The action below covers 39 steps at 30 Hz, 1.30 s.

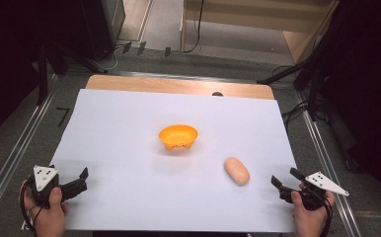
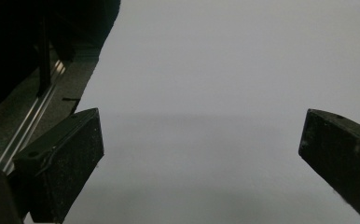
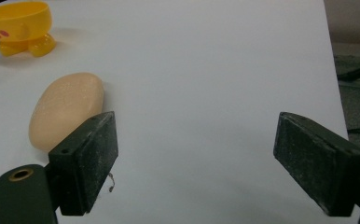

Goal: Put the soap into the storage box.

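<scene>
An orange footed bowl (image 1: 178, 136) stands in the middle of the white sheet (image 1: 129, 113). A pale peach, bun-shaped lump (image 1: 236, 171) lies to its right and nearer me. My right gripper (image 1: 286, 178) rests at the sheet's front right corner, open, with nothing between its jaws. In the right gripper view the lump (image 3: 66, 110) lies just beyond the left jaw and the bowl (image 3: 18, 27) sits at the top left. My left gripper (image 1: 82, 178) is at the front left, open over bare sheet (image 2: 206, 93).
The sheet covers a wooden table (image 1: 178, 85) whose far edge shows. Metal rails (image 1: 11, 153) run along both sides on the floor. Cables (image 1: 297, 111) and dark stands lie off the right edge.
</scene>
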### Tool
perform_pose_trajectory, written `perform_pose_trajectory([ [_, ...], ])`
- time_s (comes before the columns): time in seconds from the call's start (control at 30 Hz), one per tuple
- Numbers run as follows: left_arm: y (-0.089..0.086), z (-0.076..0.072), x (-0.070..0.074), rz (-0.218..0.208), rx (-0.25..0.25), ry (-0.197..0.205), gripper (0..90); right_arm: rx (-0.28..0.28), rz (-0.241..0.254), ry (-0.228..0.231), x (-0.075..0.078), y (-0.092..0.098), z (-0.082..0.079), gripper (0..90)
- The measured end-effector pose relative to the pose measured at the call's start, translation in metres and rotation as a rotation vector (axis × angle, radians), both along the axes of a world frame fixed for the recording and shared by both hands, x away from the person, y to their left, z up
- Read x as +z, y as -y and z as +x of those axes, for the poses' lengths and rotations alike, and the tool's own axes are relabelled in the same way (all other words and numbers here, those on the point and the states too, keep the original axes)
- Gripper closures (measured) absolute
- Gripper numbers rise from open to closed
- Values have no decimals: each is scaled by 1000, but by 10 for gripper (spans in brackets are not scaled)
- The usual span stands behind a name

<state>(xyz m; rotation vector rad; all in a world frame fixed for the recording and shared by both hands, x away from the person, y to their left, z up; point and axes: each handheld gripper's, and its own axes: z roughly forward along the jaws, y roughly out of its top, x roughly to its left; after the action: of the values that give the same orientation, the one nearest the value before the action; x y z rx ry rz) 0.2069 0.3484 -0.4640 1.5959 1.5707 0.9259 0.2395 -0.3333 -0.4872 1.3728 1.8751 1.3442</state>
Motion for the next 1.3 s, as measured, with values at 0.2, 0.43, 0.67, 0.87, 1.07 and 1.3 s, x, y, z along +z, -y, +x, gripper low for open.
perform_pose_trajectory([
  [0.2, 1, 0, 0, 12, 0, -6, 4, -2, -6, -20, 0, 0, 2, 144],
  [0.43, 2, 1, 0, 16, -1, -6, 4, 19, -52, -90, 2, -6, 7, 150],
  [0.67, 2, 0, 0, 18, -4, 0, 4, 57, -183, -190, 10, -21, 9, 170],
  [0.87, 2, -1, 0, 16, -3, 1, 4, 130, -250, -310, 15, -32, 19, 171],
  [1.07, 2, 0, 0, 17, -7, -1, 4, 167, -331, -410, 19, -47, 28, 164],
  [1.3, 2, 0, 0, 18, -9, -3, 4, 208, -405, -491, 27, -63, 39, 133],
])
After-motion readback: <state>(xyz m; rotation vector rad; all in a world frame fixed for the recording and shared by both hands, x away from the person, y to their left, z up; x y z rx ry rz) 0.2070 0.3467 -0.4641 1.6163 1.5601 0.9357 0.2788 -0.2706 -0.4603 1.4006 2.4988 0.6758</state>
